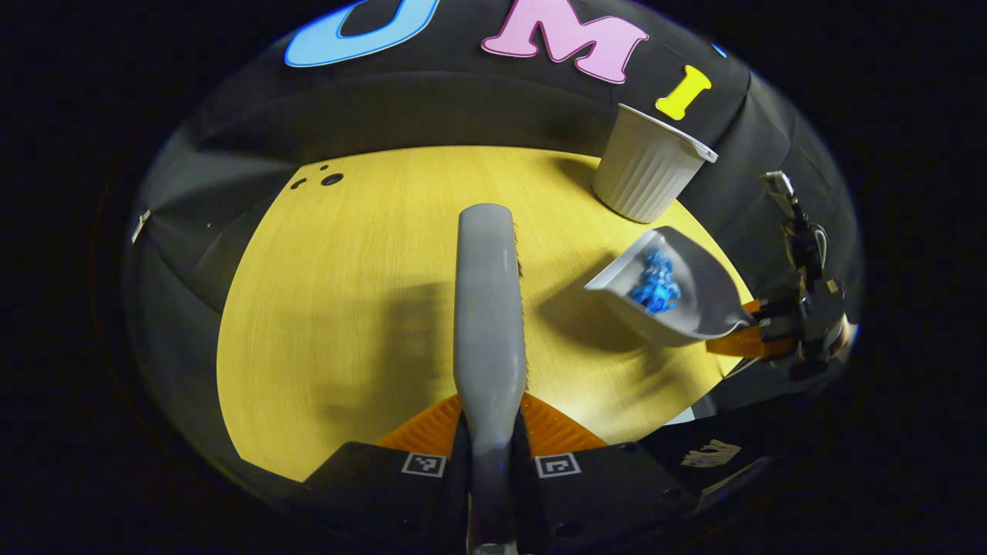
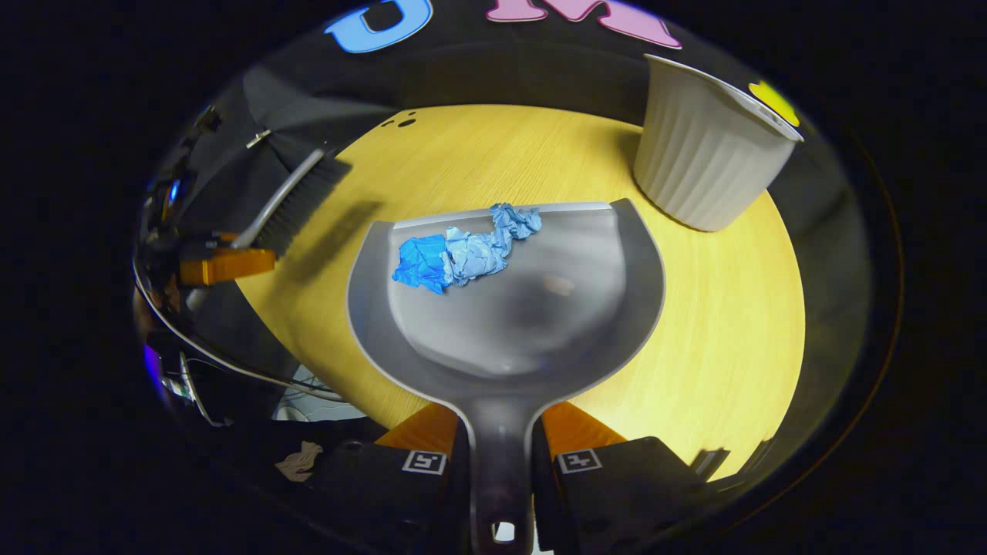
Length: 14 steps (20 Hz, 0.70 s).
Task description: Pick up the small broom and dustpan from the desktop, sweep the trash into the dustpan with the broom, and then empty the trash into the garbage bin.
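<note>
left claw (image 1: 490,432) clamped on broom (image 1: 487,308) handle, held over table (image 1: 347,308). right claw (image 2: 500,447) grips dustpan (image 2: 540,308) handle; blue trash (image 2: 463,250) in pan, near white bin (image 2: 705,154).

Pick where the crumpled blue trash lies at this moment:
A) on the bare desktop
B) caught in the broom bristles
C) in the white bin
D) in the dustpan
D: the blue trash rests inside the dustpan, near its front lip, short of the white bin.

Left gripper view: looked along the broom (image 1: 489,308), above the tabletop (image 1: 347,308).
Right gripper view: close over the dustpan (image 2: 532,308).
Shared: tabletop, bin (image 1: 646,166).
</note>
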### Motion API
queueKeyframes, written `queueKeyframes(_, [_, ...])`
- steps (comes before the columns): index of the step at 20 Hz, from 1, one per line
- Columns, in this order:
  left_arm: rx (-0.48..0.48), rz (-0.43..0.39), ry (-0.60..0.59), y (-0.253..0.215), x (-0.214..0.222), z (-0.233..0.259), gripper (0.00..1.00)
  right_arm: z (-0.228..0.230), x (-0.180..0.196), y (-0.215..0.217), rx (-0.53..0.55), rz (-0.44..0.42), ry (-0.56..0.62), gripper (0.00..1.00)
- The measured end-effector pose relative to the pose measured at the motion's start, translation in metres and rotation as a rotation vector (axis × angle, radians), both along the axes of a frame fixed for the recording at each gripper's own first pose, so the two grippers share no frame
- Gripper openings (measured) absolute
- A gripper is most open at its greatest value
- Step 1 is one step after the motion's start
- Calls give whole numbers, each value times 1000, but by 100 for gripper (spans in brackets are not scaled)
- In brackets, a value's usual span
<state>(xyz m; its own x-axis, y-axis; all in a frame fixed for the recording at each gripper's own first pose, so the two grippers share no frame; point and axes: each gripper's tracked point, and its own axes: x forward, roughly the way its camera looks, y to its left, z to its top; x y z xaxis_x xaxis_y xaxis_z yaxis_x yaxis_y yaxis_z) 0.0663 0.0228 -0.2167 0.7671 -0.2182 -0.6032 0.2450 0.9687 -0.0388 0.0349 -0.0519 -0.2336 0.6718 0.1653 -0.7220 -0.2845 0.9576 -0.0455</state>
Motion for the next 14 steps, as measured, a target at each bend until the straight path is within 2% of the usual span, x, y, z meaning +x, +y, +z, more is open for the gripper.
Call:
queueKeyframes(3, [-62,1,18,28,-1,-35,27,34,-9,-3,-15,1,-27,37])
queueKeyframes(6, [-111,-3,50,52,22,-70,28,42,-12,-5,-34,-4,-56,37])
queueKeyframes(9, [-190,-11,77,66,47,-86,28,42,-10,-4,3,-13,-68,37])
queueKeyframes(11, [-211,-8,57,56,28,-65,28,48,-14,-2,44,-1,-81,37])
queueKeyframes(14, [-217,19,37,53,23,-53,28,51,-13,-9,54,24,-81,37])
